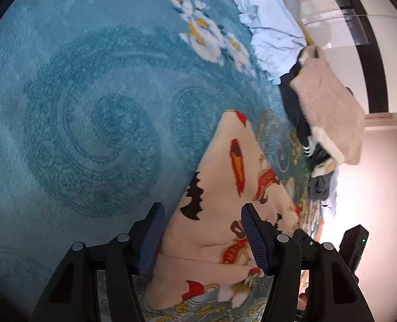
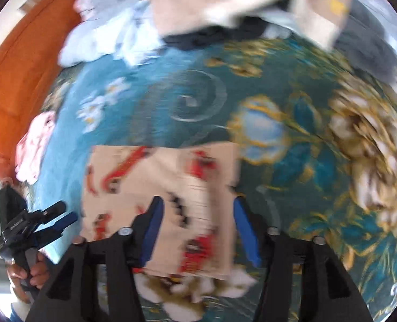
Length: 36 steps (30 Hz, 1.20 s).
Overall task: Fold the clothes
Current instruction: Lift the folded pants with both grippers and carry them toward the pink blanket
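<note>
Left wrist view: left gripper (image 1: 201, 230) hangs over the cartoon-print garment (image 1: 225, 187), fingers spread wide, nothing between them.
Right wrist view: blurred; right gripper (image 2: 195, 228) also spread and empty above the same garment, which shows there as a neat rectangle.
Garment: flat on the teal floral blanket (image 1: 91, 107), already folded compact; edges look squared.
Clothes pile (image 1: 319, 102): beyond the garment, a beige fleece piece over dark and pale blue items, unsorted.
Pink garment (image 2: 35, 150): left of the cartoon-print garment, bunched.
Step, as judged: either between two folds, or this piece is finished.
Next move: cannot settle which; both grippers are free.
</note>
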{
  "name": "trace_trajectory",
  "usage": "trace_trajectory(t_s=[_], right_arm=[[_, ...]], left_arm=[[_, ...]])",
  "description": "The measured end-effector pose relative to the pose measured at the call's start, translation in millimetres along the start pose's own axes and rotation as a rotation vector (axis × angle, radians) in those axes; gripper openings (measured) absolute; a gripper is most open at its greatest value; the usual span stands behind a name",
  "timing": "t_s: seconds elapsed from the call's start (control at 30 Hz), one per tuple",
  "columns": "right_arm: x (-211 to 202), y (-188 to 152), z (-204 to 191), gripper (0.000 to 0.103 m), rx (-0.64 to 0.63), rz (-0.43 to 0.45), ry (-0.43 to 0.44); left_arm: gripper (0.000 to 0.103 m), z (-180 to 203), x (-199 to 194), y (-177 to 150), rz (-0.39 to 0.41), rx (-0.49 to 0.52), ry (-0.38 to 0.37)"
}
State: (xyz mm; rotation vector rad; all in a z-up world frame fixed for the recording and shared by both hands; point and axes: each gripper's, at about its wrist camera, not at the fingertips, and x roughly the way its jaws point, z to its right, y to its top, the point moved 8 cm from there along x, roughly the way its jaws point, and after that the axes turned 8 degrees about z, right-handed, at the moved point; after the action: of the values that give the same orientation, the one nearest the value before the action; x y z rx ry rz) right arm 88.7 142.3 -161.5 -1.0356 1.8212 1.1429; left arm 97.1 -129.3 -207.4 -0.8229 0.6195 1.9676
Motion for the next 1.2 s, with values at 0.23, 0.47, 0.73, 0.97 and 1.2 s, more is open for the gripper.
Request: trace_trajectory(t_s=[0.23, 0.47, 0.73, 0.97, 1.2], right_arm=[[27.1, -25.8, 12.5, 0.062, 0.114, -0.097, 0.047], [43.4, -14.0, 0.6, 0.067, 0.135, -0.064, 0.064], [38.8, -20.8, -6.8, 0.05, 0.118, -0.075, 0.085], [35.6, -14.6, -3.6, 0.027, 0.201, -0.104, 0.099], [14.2, 21.3, -37.4, 0.023, 0.23, -0.078, 0.205]], left_arm=[[0.067, 6.0, 21.9, -10.6, -0.078, 0.033, -0.003], [0.069, 11.1, 28.4, -9.5, -0.083, 0.018, -0.047], [0.067, 24.1, 35.4, -12.6, -0.104, 0.077, -0.069], [0.026, 10.7, 33.0, -11.9, -0.092, 0.047, -0.036], [0.015, 19.3, 18.9, -5.3, -0.038, 0.054, -0.11]])
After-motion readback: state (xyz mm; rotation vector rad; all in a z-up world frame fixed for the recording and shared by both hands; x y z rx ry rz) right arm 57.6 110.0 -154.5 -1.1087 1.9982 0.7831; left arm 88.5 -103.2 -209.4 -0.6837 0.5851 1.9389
